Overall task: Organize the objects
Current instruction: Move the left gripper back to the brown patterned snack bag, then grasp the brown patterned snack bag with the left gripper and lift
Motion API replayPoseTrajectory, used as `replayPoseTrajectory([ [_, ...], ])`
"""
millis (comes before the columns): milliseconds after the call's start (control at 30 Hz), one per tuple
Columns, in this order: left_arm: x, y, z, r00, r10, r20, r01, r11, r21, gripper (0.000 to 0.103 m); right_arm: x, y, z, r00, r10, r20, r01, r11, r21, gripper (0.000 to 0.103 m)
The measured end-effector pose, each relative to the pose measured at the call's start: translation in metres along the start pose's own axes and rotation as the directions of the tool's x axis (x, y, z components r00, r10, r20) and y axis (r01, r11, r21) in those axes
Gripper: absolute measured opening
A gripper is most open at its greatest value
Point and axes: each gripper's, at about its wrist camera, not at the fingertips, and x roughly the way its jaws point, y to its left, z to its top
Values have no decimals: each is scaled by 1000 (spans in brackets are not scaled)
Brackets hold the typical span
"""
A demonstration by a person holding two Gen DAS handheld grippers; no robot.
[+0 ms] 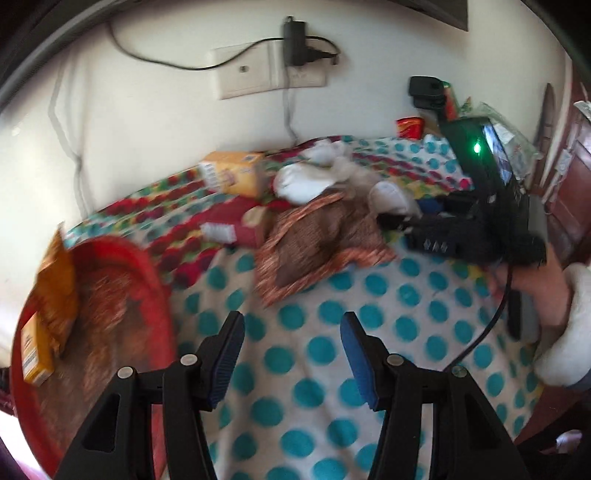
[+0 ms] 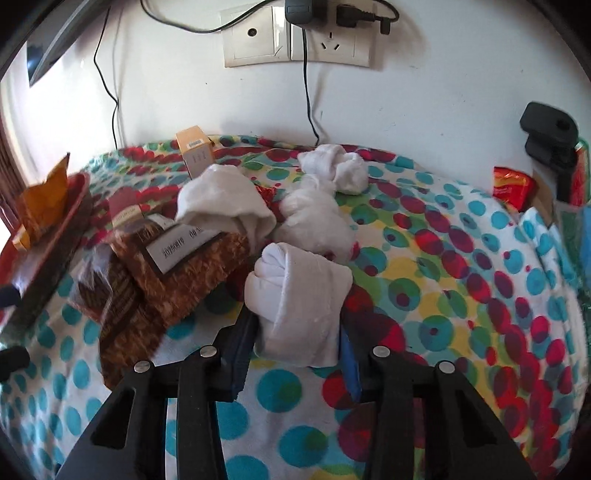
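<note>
My right gripper [image 2: 297, 325] is shut on a rolled white sock [image 2: 299, 291], held just above the dotted blanket [image 2: 424, 280]. Two more white sock bundles [image 2: 225, 203] [image 2: 332, 170] lie behind it, next to brown snack bags [image 2: 184, 273] and an orange box [image 2: 195, 149]. My left gripper [image 1: 291, 332] is open and empty over the blanket [image 1: 369, 332]. A red tray [image 1: 122, 295] at its left holds an orange bag [image 1: 55, 295] and a yellow box [image 1: 33, 354]. The right gripper [image 1: 402, 221] also shows in the left view, beside a brown bag [image 1: 317, 243].
A yellow box [image 1: 236, 173] and a red box [image 1: 236, 225] lie near the wall. Red snack packets [image 2: 511, 184] and a black clamp [image 2: 550, 133] stand at the far right. Wall sockets with cables [image 2: 295, 33] are behind.
</note>
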Motion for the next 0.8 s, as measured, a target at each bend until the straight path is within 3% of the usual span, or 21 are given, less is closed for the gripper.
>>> replayPoseTrajectory([
  [233, 21, -16, 17, 998, -52, -32, 57, 987, 151, 56, -1, -9, -3, 999, 39, -12, -39, 998, 48, 39],
  [467, 53, -35, 26, 996, 75, -53, -54, 946, 319, 57, -1, -8, -3, 999, 46, -14, -45, 998, 44, 42],
  [800, 81, -51, 44, 990, 136, -26, -113, 900, 422, 62, 0, -5, -2, 999, 47, -17, -47, 998, 33, 47],
])
